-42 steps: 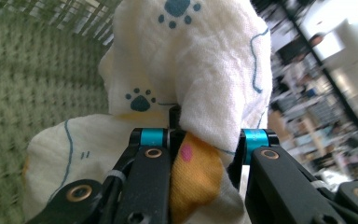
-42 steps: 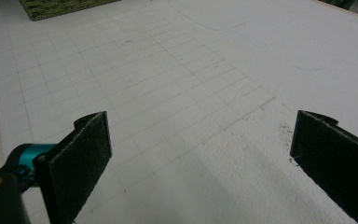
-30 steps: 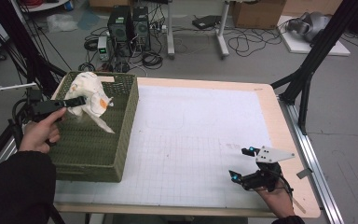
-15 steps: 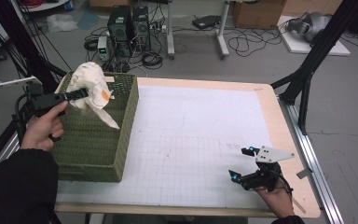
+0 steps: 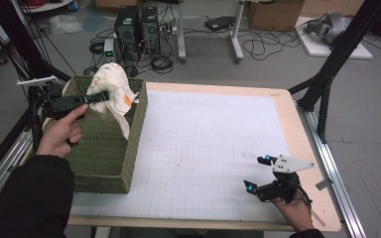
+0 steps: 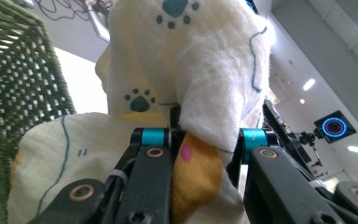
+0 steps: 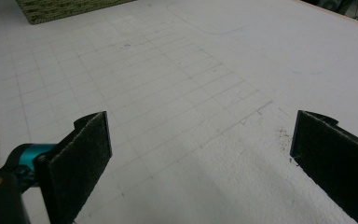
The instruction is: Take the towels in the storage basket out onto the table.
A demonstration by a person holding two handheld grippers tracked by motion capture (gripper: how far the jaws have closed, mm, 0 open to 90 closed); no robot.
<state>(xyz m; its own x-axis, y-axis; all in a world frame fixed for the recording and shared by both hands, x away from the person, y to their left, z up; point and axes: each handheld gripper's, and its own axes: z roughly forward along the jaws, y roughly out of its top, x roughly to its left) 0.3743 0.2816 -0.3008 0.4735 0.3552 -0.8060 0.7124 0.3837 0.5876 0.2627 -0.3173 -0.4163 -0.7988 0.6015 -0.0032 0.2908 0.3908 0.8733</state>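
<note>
I see the woven basket (image 5: 110, 148) at the desk's (image 5: 218, 144) left edge, the cloth (image 5: 111, 89) held above it, my right gripper (image 5: 264, 174) near the front right corner.

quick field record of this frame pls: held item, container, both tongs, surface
held item: cream cloth with paw prints, bunched, hanging over the basket
container: green woven basket at the table's left edge
left tongs: shut on the cloth, raised above the basket
right tongs: open, nothing between the jaws, low over the mat
surface: white gridded mat on the wooden table
</note>
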